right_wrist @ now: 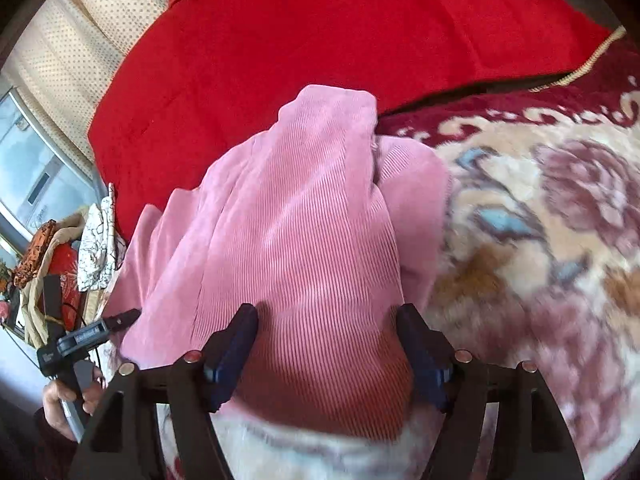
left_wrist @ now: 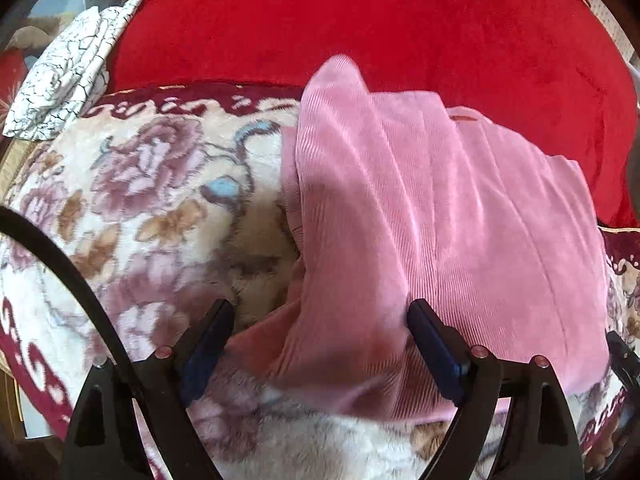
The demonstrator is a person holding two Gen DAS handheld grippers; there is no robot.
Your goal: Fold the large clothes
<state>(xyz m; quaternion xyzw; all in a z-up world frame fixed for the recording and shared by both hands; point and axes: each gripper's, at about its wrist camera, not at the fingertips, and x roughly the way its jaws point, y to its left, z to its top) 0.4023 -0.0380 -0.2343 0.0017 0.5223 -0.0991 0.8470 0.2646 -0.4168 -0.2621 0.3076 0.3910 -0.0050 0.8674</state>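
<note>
Pink garment between spread gripper jaws

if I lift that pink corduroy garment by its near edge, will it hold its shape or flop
Probably flop: the pink corduroy garment already lies in soft folds and drapes over itself. Its ribbed pile on the plush floral blanket suggests it will drag rather than slide.

We find no readable text in either view; the label on the left gripper, seen from the right wrist, is too blurred to make out.
</note>
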